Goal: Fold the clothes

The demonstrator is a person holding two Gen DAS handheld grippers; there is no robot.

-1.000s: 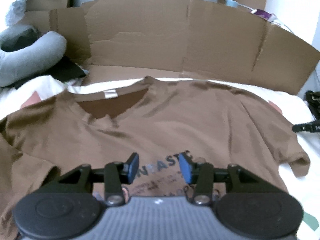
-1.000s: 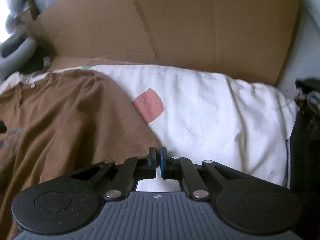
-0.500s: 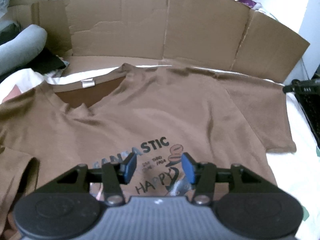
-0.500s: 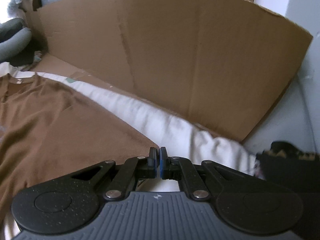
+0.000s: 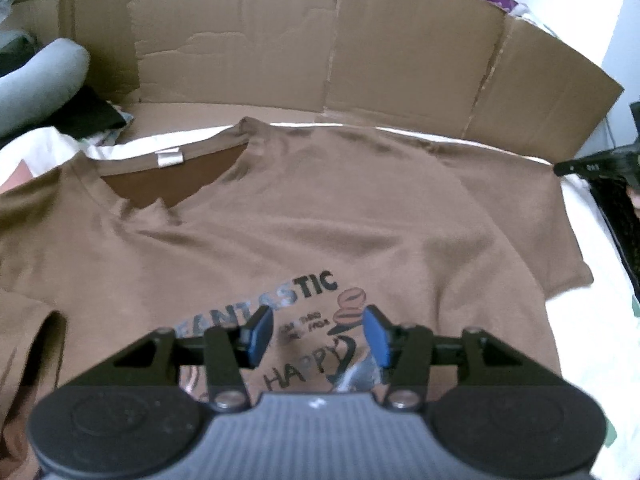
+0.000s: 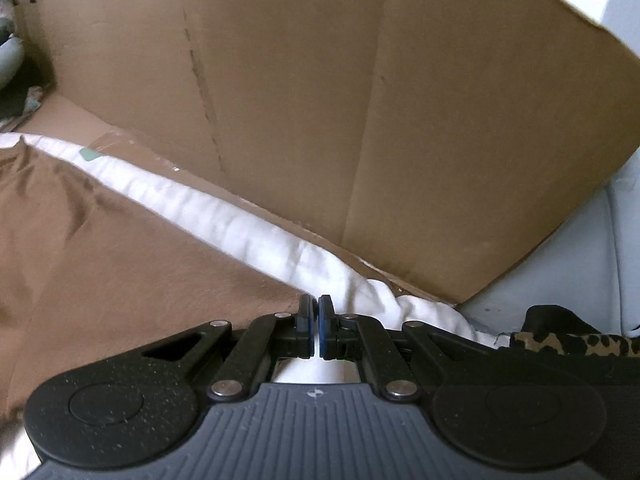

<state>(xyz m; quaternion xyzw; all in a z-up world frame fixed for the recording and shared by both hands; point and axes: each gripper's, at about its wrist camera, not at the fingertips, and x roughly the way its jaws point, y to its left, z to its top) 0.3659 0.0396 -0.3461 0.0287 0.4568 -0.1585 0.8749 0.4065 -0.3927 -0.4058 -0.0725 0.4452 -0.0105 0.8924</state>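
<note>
A brown T-shirt (image 5: 320, 216) with a "FANTASTIC HAPPY" print lies face up on a white sheet (image 5: 576, 320), collar toward the far cardboard. My left gripper (image 5: 316, 336) is open and empty, above the print on the chest. My right gripper (image 6: 315, 320) is shut at the corner of the shirt's right sleeve (image 6: 140, 264); the jaws nearly touch and I cannot tell if cloth is pinched. Its tip shows in the left wrist view (image 5: 592, 164) beside the spread sleeve.
A flattened cardboard wall (image 5: 320, 52) stands behind the shirt and also fills the right wrist view (image 6: 360, 120). A grey pillow (image 5: 40, 80) and dark items lie at the far left. A leopard-print cloth (image 6: 572, 344) lies at the right edge.
The right gripper moved toward the far right with the sleeve, which now lies spread flat. The left gripper drew back and lifted, showing more of the print. Both jaws kept their state.
</note>
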